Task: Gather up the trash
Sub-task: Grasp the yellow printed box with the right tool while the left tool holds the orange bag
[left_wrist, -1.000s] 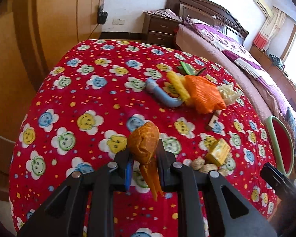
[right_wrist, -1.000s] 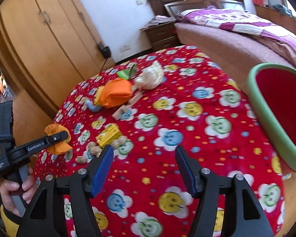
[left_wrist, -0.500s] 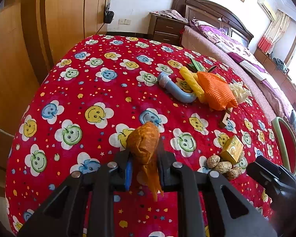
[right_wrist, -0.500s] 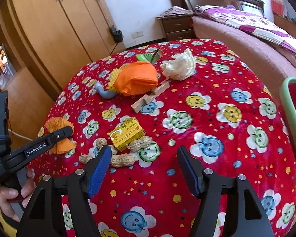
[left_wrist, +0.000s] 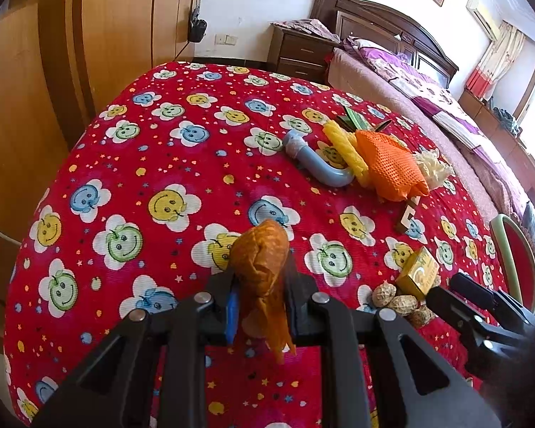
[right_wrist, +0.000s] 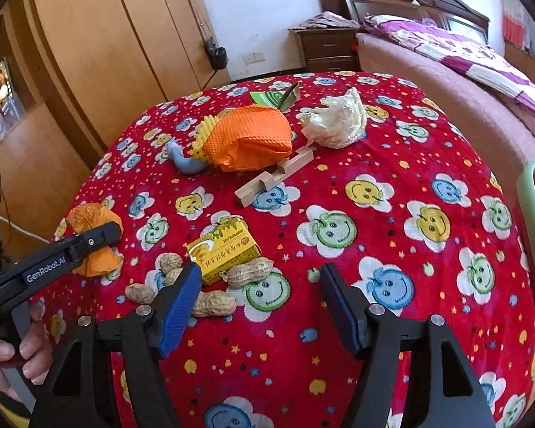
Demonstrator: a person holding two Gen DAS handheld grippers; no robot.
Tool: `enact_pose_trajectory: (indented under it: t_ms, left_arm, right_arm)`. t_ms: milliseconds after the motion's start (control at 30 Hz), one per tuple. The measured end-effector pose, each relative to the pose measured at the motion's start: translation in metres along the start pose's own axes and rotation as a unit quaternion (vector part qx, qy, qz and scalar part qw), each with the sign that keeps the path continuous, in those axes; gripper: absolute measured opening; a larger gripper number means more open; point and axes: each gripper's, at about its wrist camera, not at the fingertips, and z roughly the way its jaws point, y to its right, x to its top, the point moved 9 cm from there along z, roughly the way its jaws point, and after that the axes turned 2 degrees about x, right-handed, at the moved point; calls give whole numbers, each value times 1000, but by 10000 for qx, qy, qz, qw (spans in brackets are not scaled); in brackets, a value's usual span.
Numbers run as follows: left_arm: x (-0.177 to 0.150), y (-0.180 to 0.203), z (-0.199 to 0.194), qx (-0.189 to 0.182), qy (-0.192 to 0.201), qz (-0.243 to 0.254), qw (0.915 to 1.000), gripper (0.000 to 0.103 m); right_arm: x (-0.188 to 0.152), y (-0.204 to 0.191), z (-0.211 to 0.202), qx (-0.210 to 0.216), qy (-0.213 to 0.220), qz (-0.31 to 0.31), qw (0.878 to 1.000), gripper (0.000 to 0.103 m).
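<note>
Crumpled orange-brown wrapper (left_wrist: 262,260), clamped between jaws of left gripper (left_wrist: 260,296), held above red smiley-print surface (left_wrist: 167,164). Right gripper (right_wrist: 260,303): jaws spread wide, nothing between them, just above peanuts (right_wrist: 214,303) and yellow carton (right_wrist: 224,249). Farther back: orange mesh bag (right_wrist: 253,139), crumpled white paper (right_wrist: 335,121), grey pipe bend (left_wrist: 317,164), wooden piece (right_wrist: 274,176). Green-rimmed bin (right_wrist: 533,249) at right edge. Wardrobe (right_wrist: 100,42), bed (right_wrist: 446,57) behind.

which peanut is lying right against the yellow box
The peanut at the yellow box's front right corner, touching its lower edge. Others are partly hidden behind the right hand-held gripper's blue pad or lie nearer the camera.
</note>
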Motion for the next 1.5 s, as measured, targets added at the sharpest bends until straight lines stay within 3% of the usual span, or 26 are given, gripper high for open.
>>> enact_pose_trajectory:
  t_ms: [467, 633, 833, 1100, 1500]
  left_arm:
    - [0, 0, 1, -30, -3, -34, 10000, 20]
    - [0, 0, 0, -57, 8, -45, 10000, 20]
    - [0, 1, -3, -111, 14, -68, 9999, 20]
    - [-3, 11, -15, -352, -1, -132, 9993, 20]
    - [-6, 36, -24, -545, -42, 48, 9985, 20]
  right_arm:
    - [11, -25, 21, 95, -53, -562, 9984, 70]
    - [13, -18, 24, 58, -32, -437, 9990, 50]
    - [16, -15, 22, 152, 21, -330, 9993, 49]
    - [16, -7, -3, 291, 328, -12, 9990, 49]
    - [12, 14, -53, 163, 727, 252, 9969, 49]
